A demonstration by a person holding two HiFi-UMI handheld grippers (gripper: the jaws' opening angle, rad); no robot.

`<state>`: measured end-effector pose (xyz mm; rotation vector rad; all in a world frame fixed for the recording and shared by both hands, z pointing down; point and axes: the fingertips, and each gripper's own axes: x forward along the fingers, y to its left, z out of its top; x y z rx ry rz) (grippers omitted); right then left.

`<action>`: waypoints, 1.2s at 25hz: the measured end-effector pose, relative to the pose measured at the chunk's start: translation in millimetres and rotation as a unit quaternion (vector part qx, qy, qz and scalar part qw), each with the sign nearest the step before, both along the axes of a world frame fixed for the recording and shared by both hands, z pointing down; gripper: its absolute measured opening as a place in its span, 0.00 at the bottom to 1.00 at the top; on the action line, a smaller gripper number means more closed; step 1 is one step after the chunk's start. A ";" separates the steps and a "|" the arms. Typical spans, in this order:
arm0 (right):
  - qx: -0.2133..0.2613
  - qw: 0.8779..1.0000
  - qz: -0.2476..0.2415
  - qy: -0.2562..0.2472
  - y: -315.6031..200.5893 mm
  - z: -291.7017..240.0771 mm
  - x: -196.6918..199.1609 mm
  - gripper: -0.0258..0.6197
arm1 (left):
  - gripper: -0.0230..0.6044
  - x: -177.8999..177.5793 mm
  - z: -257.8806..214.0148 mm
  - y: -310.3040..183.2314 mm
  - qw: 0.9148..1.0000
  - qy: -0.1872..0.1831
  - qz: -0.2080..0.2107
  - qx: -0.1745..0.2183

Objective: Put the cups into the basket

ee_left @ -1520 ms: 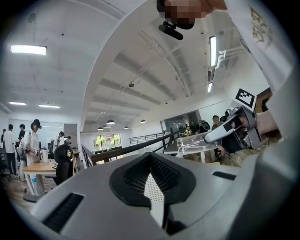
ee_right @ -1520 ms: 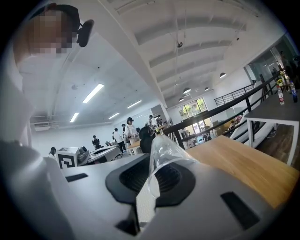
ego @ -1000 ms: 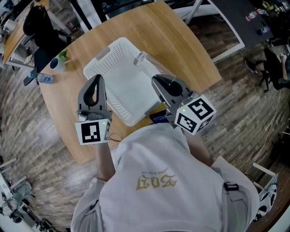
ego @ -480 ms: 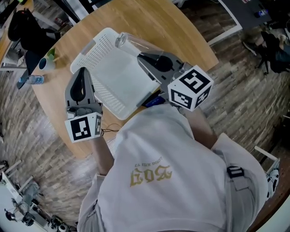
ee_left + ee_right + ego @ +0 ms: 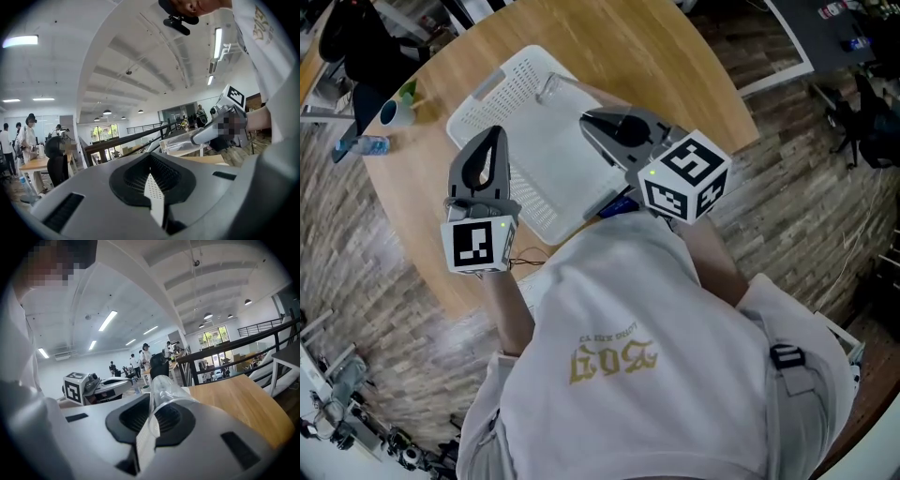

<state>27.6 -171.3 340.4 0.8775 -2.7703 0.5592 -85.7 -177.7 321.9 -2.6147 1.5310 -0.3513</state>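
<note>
**Head view, with both gripper views.** Over the last second the clear cup (image 5: 555,91) has been carried from the right-hand rim of the white perforated basket (image 5: 546,157) to a place over its far inner part. The transfer is therefore judged nearly done, with only lowering and release left. The cup is held on its side, its wall pinched between the jaws of the right gripper (image 5: 591,120). In the right gripper view the transparent wall is seen passing between the two jaws, and the narrower end appears to point away from the person. Whether the cup already touches the basket floor cannot be told. The left gripper (image 5: 494,141) is seen with its jaws pressed together on nothing. It has been kept near the basket's left rim and takes no part in the carry. Containers: the basket rests on the round wooden surface (image 5: 661,66). Nothing is seen lying in it apart from the held cup, though part of its floor is hidden by the grippers. The held cup appears empty. A small second cup (image 5: 392,112) is seen at the surface's left edge, well apart from the basket — its contents cannot be made out.
</note>
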 end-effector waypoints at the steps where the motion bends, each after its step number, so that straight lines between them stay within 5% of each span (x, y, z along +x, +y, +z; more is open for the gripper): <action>1: -0.002 1.000 -0.004 0.004 -0.1 2.8 -1.9 0.09 | 0.04 1.6 2.6 -1.0 1.000 -0.005 0.002 -0.002; 11: 0.004 0.998 -0.018 0.060 6.1 23.0 -4.3 0.09 | 0.04 18.7 34.6 -1.8 0.998 -0.046 0.019 -0.044; 19: 0.019 0.991 -0.038 0.126 11.4 38.9 -4.4 0.09 | 0.04 32.2 66.6 5.4 0.988 -0.125 0.044 -0.083; 25: 0.043 0.974 -0.068 0.213 20.1 56.4 -10.5 0.09 | 0.04 34.8 87.1 10.4 0.976 -0.178 0.058 -0.110; 30: 0.050 0.957 -0.111 0.264 31.6 74.7 -15.9 0.09 | 0.04 38.8 95.7 16.3 0.972 -0.187 0.071 -0.125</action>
